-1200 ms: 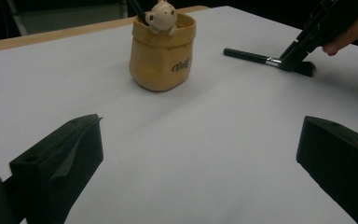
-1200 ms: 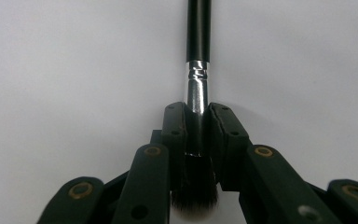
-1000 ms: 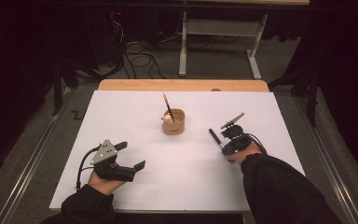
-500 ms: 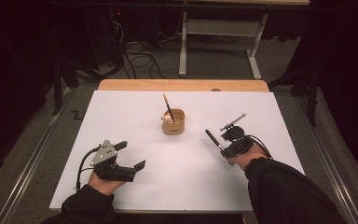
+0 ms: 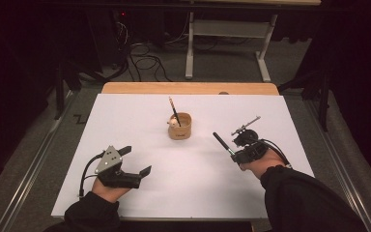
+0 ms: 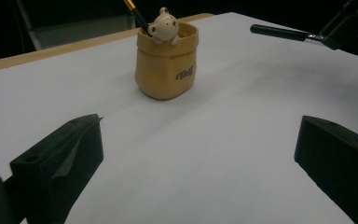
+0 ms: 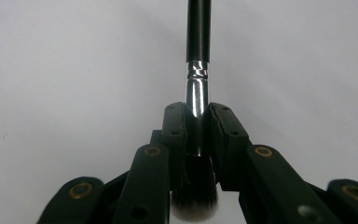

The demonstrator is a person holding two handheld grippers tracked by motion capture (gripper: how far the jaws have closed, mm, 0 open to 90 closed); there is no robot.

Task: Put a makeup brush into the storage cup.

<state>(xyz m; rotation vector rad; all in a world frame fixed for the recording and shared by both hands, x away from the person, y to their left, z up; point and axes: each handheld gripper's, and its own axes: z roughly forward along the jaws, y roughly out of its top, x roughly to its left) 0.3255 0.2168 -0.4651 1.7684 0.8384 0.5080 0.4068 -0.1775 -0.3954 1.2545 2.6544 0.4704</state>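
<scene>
Right gripper (image 5: 233, 153): clenched on makeup brush (image 7: 198, 56); pads clamp the silver ferrule, dark bristles point back toward the hand, black handle juts out ahead of the jaws.
Brush position: held off the white table sheet (image 5: 193, 193), handle aimed up-left in the high view, toward the pot; its tip is near the pot but apart from it.
Left gripper (image 5: 137, 162): released, jaws wide apart, nothing between them; it sits low over the sheet at the near left, well apart from the right gripper.
Tan pot (image 5: 180, 126): beyond both grippers, mid-table, upright; script lettering on its side in the left gripper view.
Pot contents: small bear figure (image 6: 164, 25) at the rim, one dark pencil (image 5: 174, 111) leaning inside.
</scene>
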